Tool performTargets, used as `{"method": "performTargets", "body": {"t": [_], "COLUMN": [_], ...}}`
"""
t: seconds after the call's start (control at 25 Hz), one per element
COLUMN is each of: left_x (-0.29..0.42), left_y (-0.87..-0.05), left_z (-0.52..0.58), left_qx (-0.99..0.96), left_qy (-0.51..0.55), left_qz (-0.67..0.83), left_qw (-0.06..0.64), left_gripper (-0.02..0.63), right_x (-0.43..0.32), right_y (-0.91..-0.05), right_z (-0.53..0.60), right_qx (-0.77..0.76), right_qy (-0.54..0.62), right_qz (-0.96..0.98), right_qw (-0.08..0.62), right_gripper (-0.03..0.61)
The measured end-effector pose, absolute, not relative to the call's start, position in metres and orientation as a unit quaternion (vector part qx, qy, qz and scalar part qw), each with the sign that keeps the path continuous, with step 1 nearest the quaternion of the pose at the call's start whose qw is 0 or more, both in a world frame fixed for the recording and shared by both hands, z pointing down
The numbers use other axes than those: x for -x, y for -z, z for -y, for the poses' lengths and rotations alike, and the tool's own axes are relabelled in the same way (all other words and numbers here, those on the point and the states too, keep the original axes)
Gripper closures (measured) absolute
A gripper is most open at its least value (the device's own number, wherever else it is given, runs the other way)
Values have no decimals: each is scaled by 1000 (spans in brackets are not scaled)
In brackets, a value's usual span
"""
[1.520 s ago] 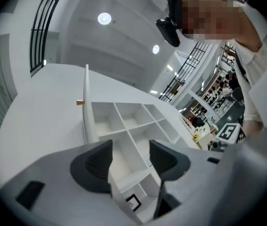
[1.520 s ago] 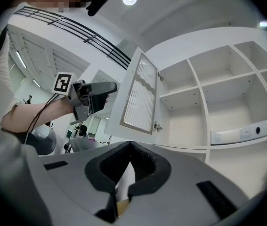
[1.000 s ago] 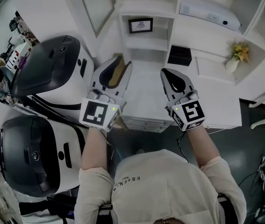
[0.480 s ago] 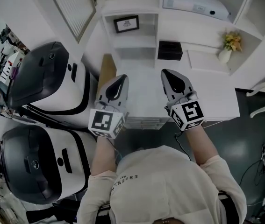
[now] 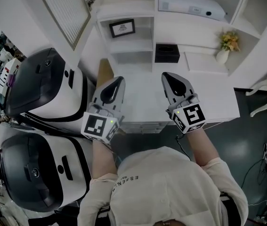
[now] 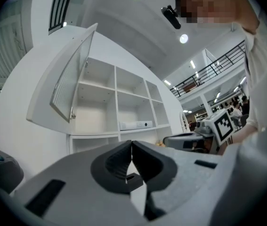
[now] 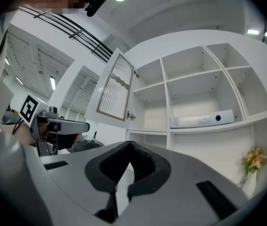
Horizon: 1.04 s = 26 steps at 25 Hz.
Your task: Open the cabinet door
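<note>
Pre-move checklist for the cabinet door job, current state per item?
1. Cabinet door stands open: ok.
2. Left gripper shut, nothing between its jaws: ok.
3. Right gripper shut, nothing between its jaws: ok.
4. Both grippers apart from the door, low over the desk: ok.
5. Door open to its full swing: cannot tell.

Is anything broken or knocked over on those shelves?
No, nothing looks broken or tipped over. The cabinet door is swung wide open. The picture frame, black box and flower vase all sit neatly on the white shelves.
</note>
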<state>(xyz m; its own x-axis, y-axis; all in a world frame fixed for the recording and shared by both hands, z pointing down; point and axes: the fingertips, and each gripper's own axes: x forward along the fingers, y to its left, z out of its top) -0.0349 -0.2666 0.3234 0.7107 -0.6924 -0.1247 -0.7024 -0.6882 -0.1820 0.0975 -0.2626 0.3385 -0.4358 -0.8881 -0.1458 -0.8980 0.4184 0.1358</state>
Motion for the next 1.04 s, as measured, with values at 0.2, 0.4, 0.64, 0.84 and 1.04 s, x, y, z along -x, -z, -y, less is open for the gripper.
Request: {"method": "performTargets", "body": {"t": [0.2,0.4,0.64,0.84,1.04], "left_x": [35,41,51,53,53], "left_y": [-327,-335,-338,-342,-342], "left_z": [271,279,284,285,283], "left_qx": [916,918,908,905,909], "left_qy": [12,3,0,9,-9], "left_qz": [-379,-386,-411,-418,-414], "left_qw": [135,94,82,75,50], "left_gripper": [611,611,611,611,611], "right_x": [-94,-87,-88,-91,-91], "right_y": [-344,-346,-348,-351,-354], "right_z": [267,266,266,266,267], "right_qx": [523,512,513,513,510], "right_qy": [-93,-105,-105,-93,-82], "right_qz": [-847,-853,-852,-853,-856], "right_qw": [17,15,18,23,20], "right_gripper": [565,565,565,565,565]}}
